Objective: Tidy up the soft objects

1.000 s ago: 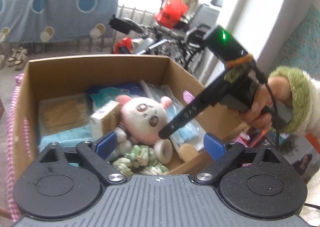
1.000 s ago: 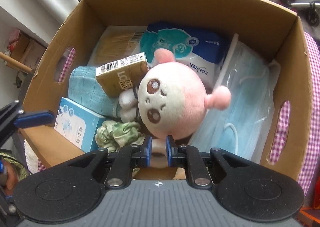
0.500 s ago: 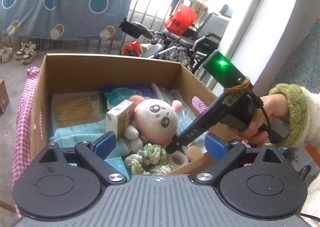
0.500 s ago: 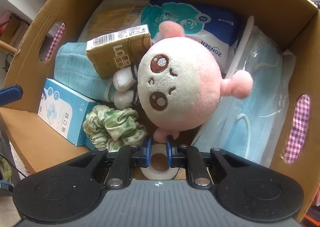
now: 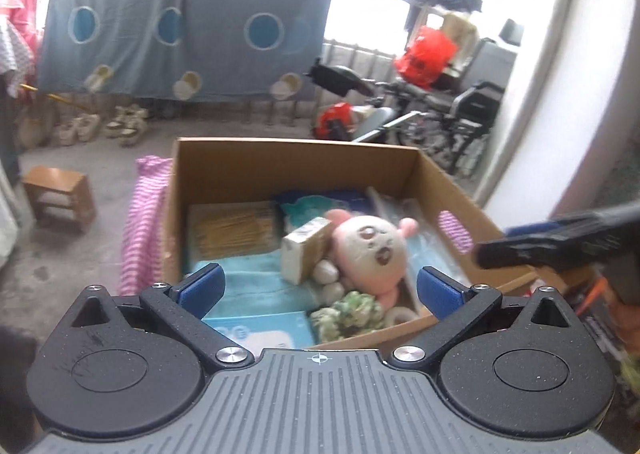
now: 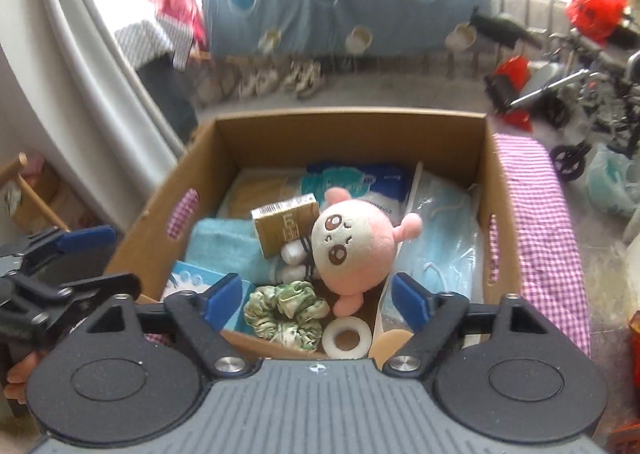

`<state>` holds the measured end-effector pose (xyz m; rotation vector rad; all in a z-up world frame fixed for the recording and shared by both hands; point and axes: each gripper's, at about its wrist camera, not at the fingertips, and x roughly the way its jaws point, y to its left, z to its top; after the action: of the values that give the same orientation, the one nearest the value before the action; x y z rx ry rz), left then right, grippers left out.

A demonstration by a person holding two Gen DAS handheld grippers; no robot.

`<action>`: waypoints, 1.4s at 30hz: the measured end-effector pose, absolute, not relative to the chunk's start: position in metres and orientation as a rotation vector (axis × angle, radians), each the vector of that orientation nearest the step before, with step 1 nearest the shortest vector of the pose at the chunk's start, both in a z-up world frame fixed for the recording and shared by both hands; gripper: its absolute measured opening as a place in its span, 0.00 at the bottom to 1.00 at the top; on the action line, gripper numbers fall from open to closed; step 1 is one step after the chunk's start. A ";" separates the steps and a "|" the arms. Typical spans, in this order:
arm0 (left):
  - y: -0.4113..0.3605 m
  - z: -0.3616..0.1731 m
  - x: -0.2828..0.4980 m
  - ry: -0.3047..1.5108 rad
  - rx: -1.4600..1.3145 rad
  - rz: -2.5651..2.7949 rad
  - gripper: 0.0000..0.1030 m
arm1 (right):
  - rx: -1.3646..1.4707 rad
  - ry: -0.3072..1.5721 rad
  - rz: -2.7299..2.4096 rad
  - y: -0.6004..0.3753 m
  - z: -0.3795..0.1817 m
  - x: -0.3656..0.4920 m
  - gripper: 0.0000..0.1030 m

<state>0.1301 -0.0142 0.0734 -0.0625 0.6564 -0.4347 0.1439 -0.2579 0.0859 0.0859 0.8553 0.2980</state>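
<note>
Resting among other goods in the brown cardboard box [image 6: 486,173], the round pink-and-cream plush doll [image 6: 352,250] looks placed, so both wide-open, empty grippers, left [image 5: 318,290] and right [image 6: 318,300], must seek another soft item.

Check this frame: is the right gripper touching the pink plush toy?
Apart. The right wrist view shows the right gripper open, fingers spread wide and empty, with the pink plush toy lying in the cardboard box.

A grey floor [image 6: 400,93] fills the middle of the frame; shoes [image 6: 280,79] and a small wooden stool [image 5: 60,193] sit on it.
</note>
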 end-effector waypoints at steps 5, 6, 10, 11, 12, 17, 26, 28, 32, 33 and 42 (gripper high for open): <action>-0.015 0.077 0.116 0.653 -0.033 -0.319 1.00 | 0.150 0.689 0.226 -0.265 0.094 0.084 1.00; -0.016 0.078 0.114 0.657 -0.028 -0.300 1.00 | 0.156 0.667 0.210 -0.266 0.094 0.075 1.00; -0.025 0.075 0.113 0.672 0.001 -0.188 1.00 | 0.198 0.603 0.132 -0.265 0.084 0.053 1.00; -0.026 0.074 0.113 0.674 0.009 -0.172 1.00 | 0.199 0.604 0.116 -0.263 0.082 0.052 1.00; -0.028 0.072 0.113 0.679 0.021 -0.165 1.00 | 0.193 0.605 0.095 -0.262 0.079 0.050 1.00; -0.037 0.063 0.120 0.743 0.041 -0.179 1.00 | 0.138 0.583 0.026 -0.255 0.073 0.048 1.00; -0.055 0.065 0.120 0.804 0.036 -0.114 1.00 | 0.032 0.632 -0.073 -0.239 0.071 0.063 1.00; -0.057 0.064 0.120 0.817 0.042 -0.099 1.00 | 0.021 0.666 -0.064 -0.237 0.071 0.068 1.00; -0.063 0.060 0.119 0.838 0.061 -0.081 1.00 | 0.045 0.695 -0.026 -0.236 0.069 0.072 1.00; -0.063 0.059 0.118 0.841 0.062 -0.082 1.00 | 0.052 0.700 -0.025 -0.236 0.068 0.072 1.00; -0.065 0.058 0.116 0.852 0.061 -0.067 1.00 | 0.053 0.746 -0.007 -0.235 0.062 0.078 1.00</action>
<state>0.1160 -0.0648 0.0576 0.0612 0.8523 -0.0672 0.0777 -0.2353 0.0622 0.0529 0.7463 -0.0070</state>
